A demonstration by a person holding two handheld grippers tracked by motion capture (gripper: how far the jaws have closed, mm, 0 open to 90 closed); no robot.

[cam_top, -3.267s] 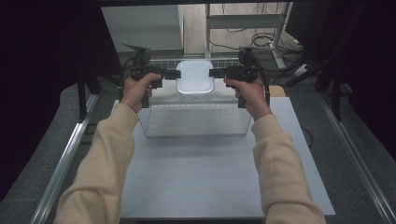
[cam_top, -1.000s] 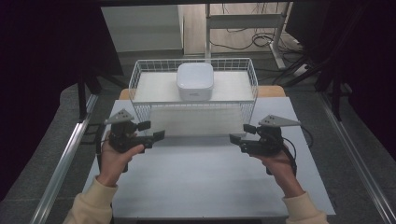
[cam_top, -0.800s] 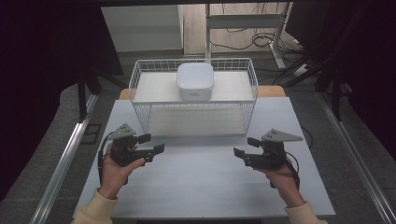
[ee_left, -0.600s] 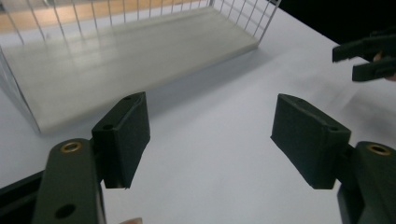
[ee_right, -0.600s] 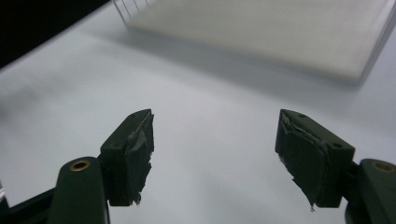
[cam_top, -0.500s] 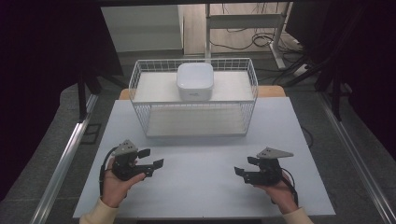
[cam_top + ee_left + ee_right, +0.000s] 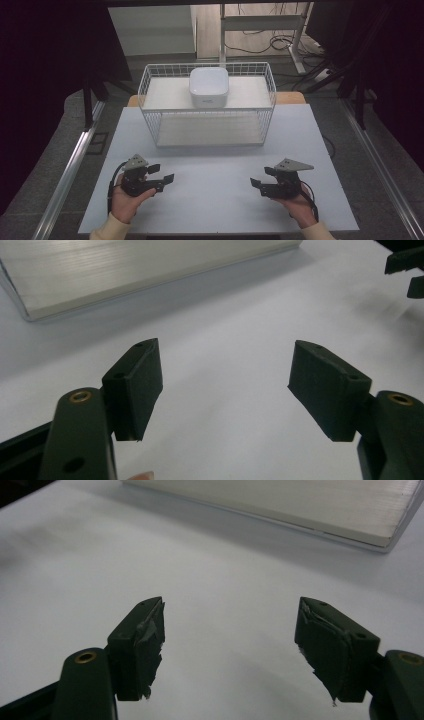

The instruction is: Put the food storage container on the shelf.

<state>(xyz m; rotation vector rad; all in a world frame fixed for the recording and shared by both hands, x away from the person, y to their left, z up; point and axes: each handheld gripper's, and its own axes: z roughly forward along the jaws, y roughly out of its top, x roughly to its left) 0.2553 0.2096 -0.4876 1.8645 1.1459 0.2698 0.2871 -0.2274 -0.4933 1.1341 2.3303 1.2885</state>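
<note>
High view, white bowl (image 7: 209, 86) in basket (image 7: 150, 95) (far side), well beyond both grippers

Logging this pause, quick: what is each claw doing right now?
Left claw: open, nothing between its jaws, low over the white table.
Right claw: open, holding nothing.

A lab recording bay is showing here. Black curtains (image 7: 45, 75) are enclosing a white table (image 7: 220, 200), cables (image 7: 260, 47) trailing behind.

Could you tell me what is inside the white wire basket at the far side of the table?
A white square bowl sits on the wire basket's upper shelf; the lower level looks bare, though under the bowl is hidden.
</note>
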